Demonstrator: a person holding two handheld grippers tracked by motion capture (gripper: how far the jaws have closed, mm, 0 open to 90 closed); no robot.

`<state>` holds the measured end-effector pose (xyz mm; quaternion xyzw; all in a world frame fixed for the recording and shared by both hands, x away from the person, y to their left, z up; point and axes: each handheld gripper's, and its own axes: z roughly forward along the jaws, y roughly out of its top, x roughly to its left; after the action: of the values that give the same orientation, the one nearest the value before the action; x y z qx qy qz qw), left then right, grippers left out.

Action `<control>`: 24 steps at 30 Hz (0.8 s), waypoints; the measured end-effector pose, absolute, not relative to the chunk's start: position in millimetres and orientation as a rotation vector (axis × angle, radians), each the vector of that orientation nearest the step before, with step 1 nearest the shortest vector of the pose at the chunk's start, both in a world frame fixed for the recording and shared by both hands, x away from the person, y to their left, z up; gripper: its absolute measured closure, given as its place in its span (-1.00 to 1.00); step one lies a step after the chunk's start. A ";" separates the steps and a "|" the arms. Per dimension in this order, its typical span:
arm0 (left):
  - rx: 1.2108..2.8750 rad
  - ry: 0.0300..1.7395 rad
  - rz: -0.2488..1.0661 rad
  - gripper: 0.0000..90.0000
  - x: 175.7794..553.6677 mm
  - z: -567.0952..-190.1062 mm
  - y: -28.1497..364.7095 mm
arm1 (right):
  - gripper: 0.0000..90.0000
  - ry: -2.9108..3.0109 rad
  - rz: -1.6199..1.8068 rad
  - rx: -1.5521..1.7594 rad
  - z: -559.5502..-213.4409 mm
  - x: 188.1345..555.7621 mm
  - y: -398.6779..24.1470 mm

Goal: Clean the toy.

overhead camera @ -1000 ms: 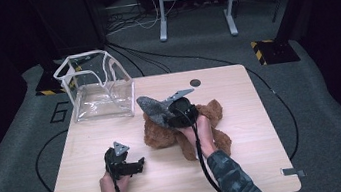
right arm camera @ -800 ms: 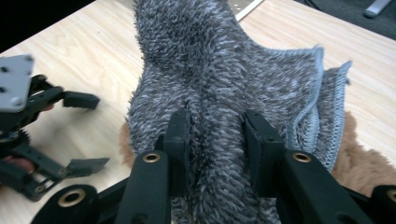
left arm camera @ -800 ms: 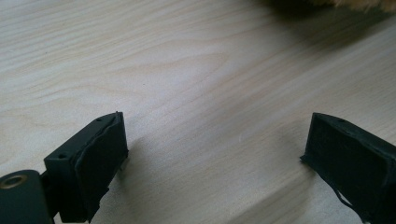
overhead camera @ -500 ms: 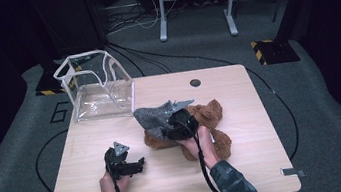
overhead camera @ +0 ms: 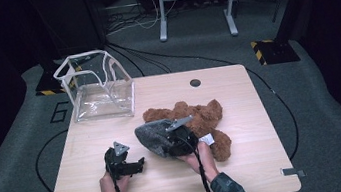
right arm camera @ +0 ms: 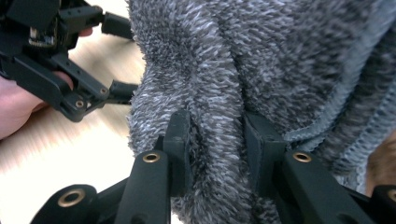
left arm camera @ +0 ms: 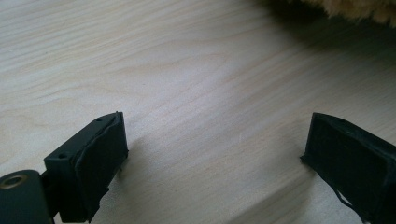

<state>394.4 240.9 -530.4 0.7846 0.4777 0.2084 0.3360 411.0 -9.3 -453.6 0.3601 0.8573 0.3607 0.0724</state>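
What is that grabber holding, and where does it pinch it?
The right gripper pinches a fold of the fuzzy grey cloth between its fingers. The left gripper holds nothing.

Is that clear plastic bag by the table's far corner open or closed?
Open. The clear plastic bag stands upright on the pale wooden table, its white-edged mouth gaping upward, with nothing visible inside.

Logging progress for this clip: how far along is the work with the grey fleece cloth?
Done: the right gripper has the grey fleece cloth pinched in a fold between its fingers. In hand: the cloth hangs low above the table, beside the brown teddy bear. Left: the cloth is not yet set down anywhere; the clear bag looks empty; the left gripper waits open.
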 end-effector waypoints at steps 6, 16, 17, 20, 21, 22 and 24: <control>2.046 1.246 0.544 -0.88 394.4 -530.4 240.9 | 0.46 2.627 1.046 1.106 -468.7 407.7 -3.7; 2.045 1.245 0.543 -0.88 394.4 -530.5 240.9 | 0.45 2.607 1.104 1.076 -455.6 403.8 -9.7; 2.047 1.245 0.543 -0.88 394.4 -530.4 241.0 | 0.45 2.593 1.121 1.069 -450.5 403.5 -11.4; 2.053 1.239 0.547 -0.88 394.3 -530.4 241.2 | 0.46 2.539 1.169 1.066 -432.3 403.4 -16.7; 2.055 1.238 0.547 -0.88 394.4 -530.4 241.3 | 0.46 2.511 1.187 1.056 -425.3 404.4 -18.6; 2.055 1.238 0.547 -0.88 394.3 -530.4 241.4 | 0.46 2.490 1.198 1.056 -417.6 405.4 -20.5; 2.054 1.238 0.550 -0.88 394.4 -530.5 241.3 | 0.46 2.448 1.202 1.060 -402.6 409.3 -23.6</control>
<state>394.4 241.3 -530.5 0.7869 0.4742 0.2106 0.3341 409.3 -23.6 -402.6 0.3602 0.8317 0.4085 0.1078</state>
